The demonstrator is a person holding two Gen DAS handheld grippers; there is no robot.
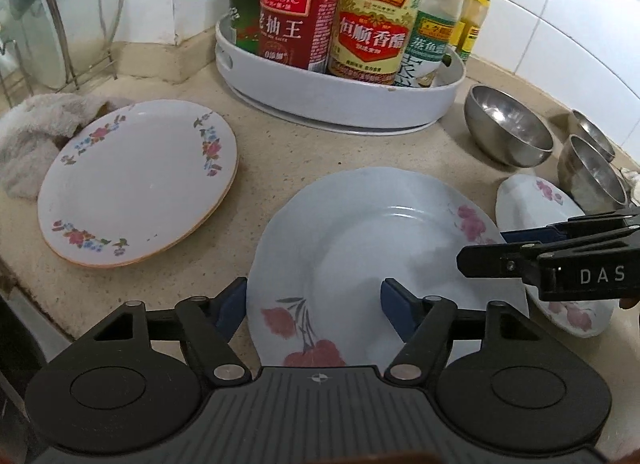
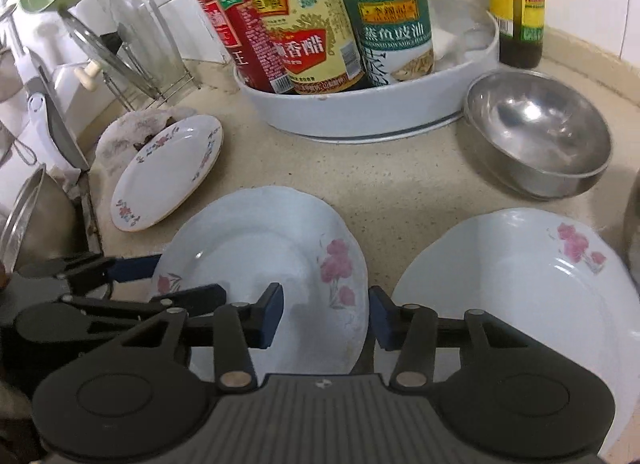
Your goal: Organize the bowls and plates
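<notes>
Speckled tabletop (image 1: 280, 152) is still lying unsorted: floral plates (image 1: 136, 184) stacking at nine o'clock, steel bowls (image 1: 508, 132) sitting loose at two, while left tool (image 1: 312, 310) and right tool (image 2: 326, 314) are straddling opposite rims of the blue plate (image 1: 360, 248), fingers spread, not yet pinching.

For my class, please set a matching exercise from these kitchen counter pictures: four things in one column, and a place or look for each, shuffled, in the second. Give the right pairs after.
Things
1. large steel bowl
2. bottles
3. small flowered plates
4. grey cloth

Descriptions
A. standing together in the white round tray
B. stacked, with an orange rim edge
C. crumpled, lying beside the wire rack
D. empty and shiny, just right of the tray

Right pairs: 1-D, 2-A, 3-B, 4-C
</notes>
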